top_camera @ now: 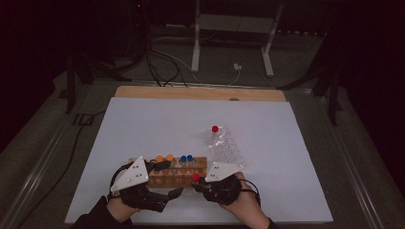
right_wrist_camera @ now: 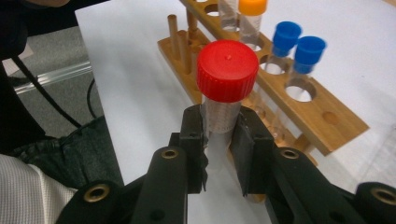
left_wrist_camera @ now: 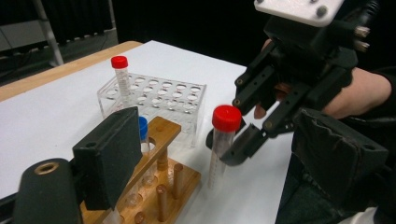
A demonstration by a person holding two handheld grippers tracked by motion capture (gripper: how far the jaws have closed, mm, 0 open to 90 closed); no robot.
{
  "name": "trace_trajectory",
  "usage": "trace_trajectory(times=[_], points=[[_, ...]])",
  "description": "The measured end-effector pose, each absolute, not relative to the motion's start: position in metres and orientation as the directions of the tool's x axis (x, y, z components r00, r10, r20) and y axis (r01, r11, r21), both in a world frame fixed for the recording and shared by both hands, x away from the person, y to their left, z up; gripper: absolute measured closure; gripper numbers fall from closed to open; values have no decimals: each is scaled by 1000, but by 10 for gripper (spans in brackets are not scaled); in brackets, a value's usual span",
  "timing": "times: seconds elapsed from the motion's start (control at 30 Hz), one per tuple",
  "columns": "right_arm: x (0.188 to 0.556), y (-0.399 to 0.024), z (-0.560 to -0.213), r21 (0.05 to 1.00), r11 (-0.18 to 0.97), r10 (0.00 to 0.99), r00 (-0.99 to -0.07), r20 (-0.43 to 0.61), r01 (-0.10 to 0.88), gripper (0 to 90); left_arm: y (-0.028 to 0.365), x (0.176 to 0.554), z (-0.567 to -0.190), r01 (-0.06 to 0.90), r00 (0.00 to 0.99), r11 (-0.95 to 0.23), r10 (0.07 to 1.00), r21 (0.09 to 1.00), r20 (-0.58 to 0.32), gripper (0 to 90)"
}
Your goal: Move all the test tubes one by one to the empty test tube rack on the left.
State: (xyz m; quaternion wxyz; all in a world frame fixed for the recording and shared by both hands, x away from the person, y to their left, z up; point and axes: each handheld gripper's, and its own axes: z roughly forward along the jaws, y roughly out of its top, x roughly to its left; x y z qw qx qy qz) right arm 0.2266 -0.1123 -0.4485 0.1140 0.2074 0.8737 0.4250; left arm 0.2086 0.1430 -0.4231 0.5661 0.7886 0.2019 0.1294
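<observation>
Red-capped tube (right_wrist_camera: 227,88) clamped in right tool (right_wrist_camera: 219,140) (beside wooden rack (right_wrist_camera: 322,116) edge).

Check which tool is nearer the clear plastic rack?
Right. The right tool, shut on a red-capped tube, sits just below the clear plastic rack; the left tool is farther left, at the wooden rack.

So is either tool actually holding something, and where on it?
The right tool grips a red-capped tube upright by its clear body, just under the cap. The left tool holds nothing.
</observation>
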Motion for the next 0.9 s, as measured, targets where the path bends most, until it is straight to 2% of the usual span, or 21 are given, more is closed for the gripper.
trace_trajectory(times=[0.07,0.2,0.47,0.67,0.9], points=[[226,-110,-449,788,555,455,-890,-22,265,748,141,209,-424,168,886,-280,463,945,-21,242],[225,-108,-450,785,563,444,-896,-26,256,748,139,211,-426,159,893,-286,450,945,-14,310],[223,-105,-451,781,568,440,-898,-22,259,748,128,214,-432,173,903,-313,429,934,-23,354],[223,-105,-451,781,568,439,-898,-20,260,748,123,217,-437,166,912,-321,410,933,-21,480],[222,-105,-450,780,571,434,-900,-22,257,748,117,218,-442,137,920,-342,391,930,9,574]])
